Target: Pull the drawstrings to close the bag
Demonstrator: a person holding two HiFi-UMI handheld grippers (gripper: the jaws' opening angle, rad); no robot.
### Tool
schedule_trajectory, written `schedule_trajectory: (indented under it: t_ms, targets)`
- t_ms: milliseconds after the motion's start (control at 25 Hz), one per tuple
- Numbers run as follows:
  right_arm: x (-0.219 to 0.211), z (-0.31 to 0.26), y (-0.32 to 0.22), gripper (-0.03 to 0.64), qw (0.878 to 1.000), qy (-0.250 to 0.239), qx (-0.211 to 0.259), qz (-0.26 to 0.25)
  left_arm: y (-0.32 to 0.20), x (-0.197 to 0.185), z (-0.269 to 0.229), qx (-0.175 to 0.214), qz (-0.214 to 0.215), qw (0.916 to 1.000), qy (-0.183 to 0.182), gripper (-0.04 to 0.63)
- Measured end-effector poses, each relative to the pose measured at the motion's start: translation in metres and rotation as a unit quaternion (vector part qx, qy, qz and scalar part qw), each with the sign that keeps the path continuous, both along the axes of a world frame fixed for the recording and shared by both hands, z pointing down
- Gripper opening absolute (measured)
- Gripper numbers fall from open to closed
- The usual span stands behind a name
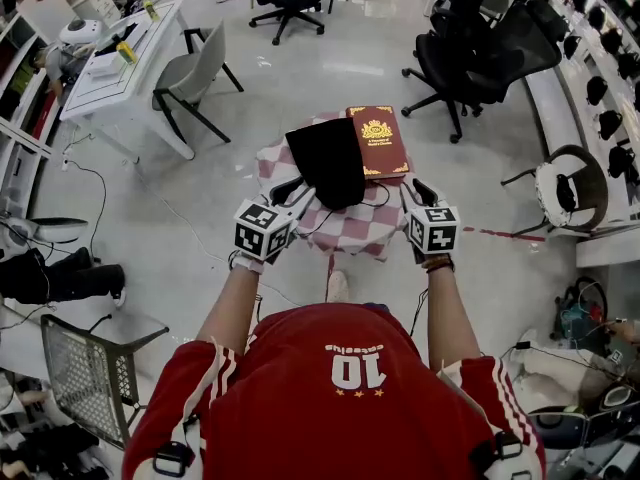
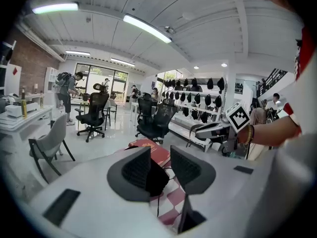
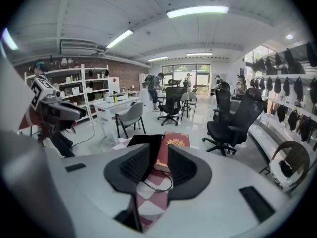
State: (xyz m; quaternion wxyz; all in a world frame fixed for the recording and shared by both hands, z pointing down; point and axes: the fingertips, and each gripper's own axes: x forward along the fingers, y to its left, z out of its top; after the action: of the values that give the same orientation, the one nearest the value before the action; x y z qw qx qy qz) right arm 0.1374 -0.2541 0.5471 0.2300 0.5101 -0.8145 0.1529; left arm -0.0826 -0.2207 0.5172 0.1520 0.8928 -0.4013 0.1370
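Bag (image 1: 328, 163) lies just beyond left hand-held gripper (image 1: 292, 193) and right hand-held gripper (image 1: 415, 191).

A red book (image 1: 377, 140) with a gold emblem is laid on a red-and-white checked cloth (image 1: 352, 230). A grey chair (image 1: 195, 76) is placed beside a white desk (image 1: 118, 60) at the upper left. Black office chairs (image 1: 462, 60) are seen at the upper right, on the pale floor (image 1: 300, 68).
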Motion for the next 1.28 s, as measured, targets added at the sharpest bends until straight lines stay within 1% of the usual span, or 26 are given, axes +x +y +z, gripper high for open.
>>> schedule_trajectory:
  t_ms: [240, 400, 640, 760, 840, 920, 1040, 1280]
  targets:
    - [-0.010, -0.019, 0.002, 0.104, 1.000, -0.003, 0.021, 0.001, 0.000, -0.015, -0.025, 0.024, -0.021, 0.9994, 0.015, 0.115]
    - [-0.016, -0.040, 0.005, 0.106, 0.999, -0.012, 0.043, 0.003, 0.000, -0.027, -0.048, 0.048, -0.036, 0.9979, 0.025, 0.115]
    - [-0.026, -0.089, 0.005, 0.104, 0.995, -0.032, 0.092, -0.003, -0.004, -0.035, -0.096, 0.096, -0.051, 0.9930, 0.046, 0.115]
    - [-0.034, -0.114, 0.006, 0.100, 0.993, -0.042, 0.112, -0.017, -0.006, -0.034, -0.119, 0.117, -0.056, 0.9899, 0.059, 0.115]
    - [-0.039, -0.126, 0.007, 0.080, 0.991, -0.042, 0.122, -0.027, -0.007, -0.033, -0.132, 0.127, -0.056, 0.9884, 0.062, 0.092]
    - [-0.043, -0.136, 0.006, 0.043, 0.990, -0.040, 0.134, -0.029, -0.009, -0.033, -0.143, 0.138, -0.059, 0.9866, 0.065, 0.059]
    - [-0.044, -0.149, 0.002, 0.031, 0.987, -0.047, 0.151, -0.022, -0.015, -0.033, -0.154, 0.147, -0.065, 0.9844, 0.071, 0.017]
    - [-0.033, -0.165, -0.009, 0.015, 0.983, -0.059, 0.172, 0.007, -0.026, -0.027, -0.158, 0.149, -0.071, 0.9837, 0.072, 0.008]
